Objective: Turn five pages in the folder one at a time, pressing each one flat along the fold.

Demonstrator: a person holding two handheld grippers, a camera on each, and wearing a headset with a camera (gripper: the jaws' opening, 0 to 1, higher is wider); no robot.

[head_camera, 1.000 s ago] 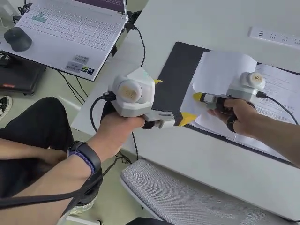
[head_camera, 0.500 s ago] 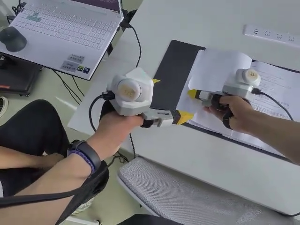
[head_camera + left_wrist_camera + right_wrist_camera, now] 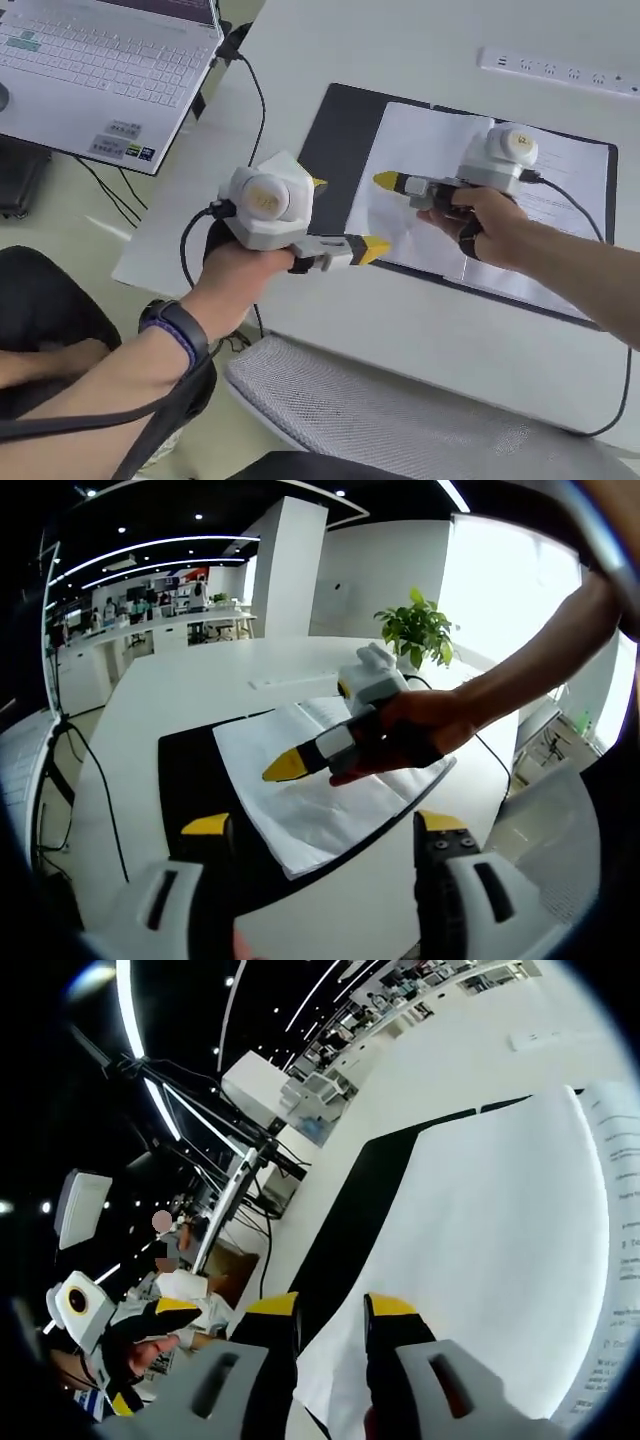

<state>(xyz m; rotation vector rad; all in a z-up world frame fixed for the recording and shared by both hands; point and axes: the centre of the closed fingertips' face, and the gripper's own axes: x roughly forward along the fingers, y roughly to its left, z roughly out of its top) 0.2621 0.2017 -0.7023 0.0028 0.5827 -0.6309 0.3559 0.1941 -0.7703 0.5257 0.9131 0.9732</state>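
A black folder (image 3: pixel 335 140) lies open on the white table, and a white page (image 3: pixel 420 150) arches over its left cover. My right gripper (image 3: pixel 385 181) is near that page's left edge. Its jaws are almost together, and the page (image 3: pixel 480 1230) edge runs down between them (image 3: pixel 330 1308), over the black cover (image 3: pixel 350 1220). Printed text shows on the right-hand sheet (image 3: pixel 560 170). My left gripper (image 3: pixel 372 247) hovers at the table's near edge, just short of the folder. It is open with nothing between its jaws (image 3: pixel 322 823), and it faces the page (image 3: pixel 300 810) and the right gripper (image 3: pixel 283 766).
An open laptop (image 3: pixel 100 60) sits on a lower stand at the left, with a cable (image 3: pixel 255 90) trailing off the table corner. A power strip (image 3: pixel 560 72) lies behind the folder. A grey mesh chair (image 3: pixel 380 420) is below the table's near edge.
The view has shifted left. The page held by the right gripper has come down lower over the left cover. The left gripper stays open by the table edge.
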